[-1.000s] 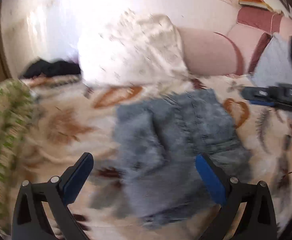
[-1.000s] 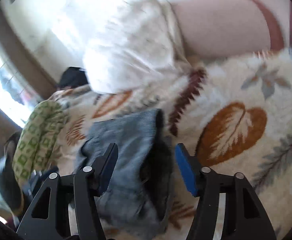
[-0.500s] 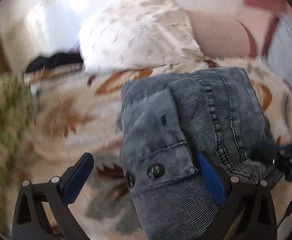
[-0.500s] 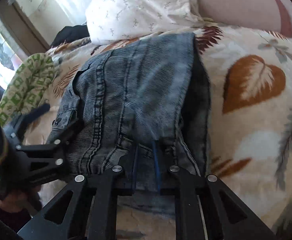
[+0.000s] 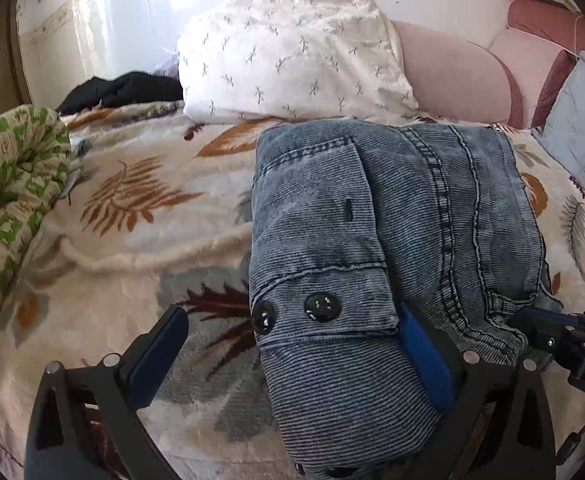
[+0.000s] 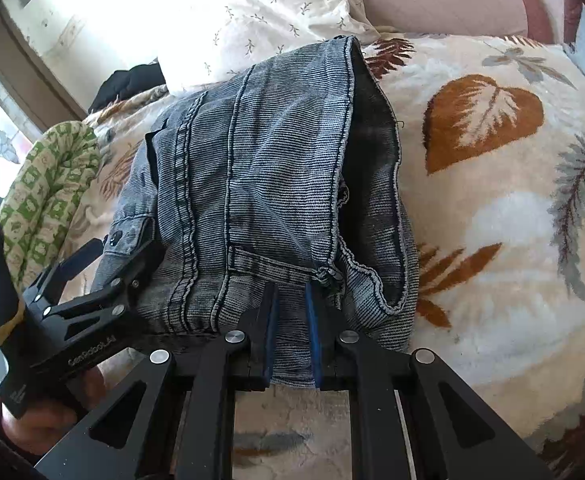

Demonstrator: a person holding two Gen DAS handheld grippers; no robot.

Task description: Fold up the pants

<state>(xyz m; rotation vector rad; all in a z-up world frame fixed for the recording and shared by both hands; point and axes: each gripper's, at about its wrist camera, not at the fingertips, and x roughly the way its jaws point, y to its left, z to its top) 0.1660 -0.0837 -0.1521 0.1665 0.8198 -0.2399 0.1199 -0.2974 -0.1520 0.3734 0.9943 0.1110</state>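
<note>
The grey-blue denim pants (image 5: pixel 372 240) lie folded in a thick bundle on a leaf-patterned blanket (image 5: pixel 140 216). They also show in the right wrist view (image 6: pixel 260 176). My left gripper (image 5: pixel 292 352) is open, and the near waistband end of the bundle lies between its fingers, against the right blue pad (image 5: pixel 424 360). My right gripper (image 6: pixel 292 328) is shut on the near edge of the pants. The left gripper shows in the right wrist view (image 6: pixel 104 256) at the bundle's left side.
A white patterned pillow (image 5: pixel 292 52) and a pink headboard cushion (image 5: pixel 452 76) lie behind the pants. A green-and-cream rolled cover (image 5: pixel 8 184) is at the left. A dark garment (image 5: pixel 124 88) lies at the back left. A grey-blue pillow (image 5: pixel 584 128) is at the right.
Both grippers have moved in to the near end of the bundle. The right gripper went from open to shut on the pants' edge. The left gripper stayed open.
</note>
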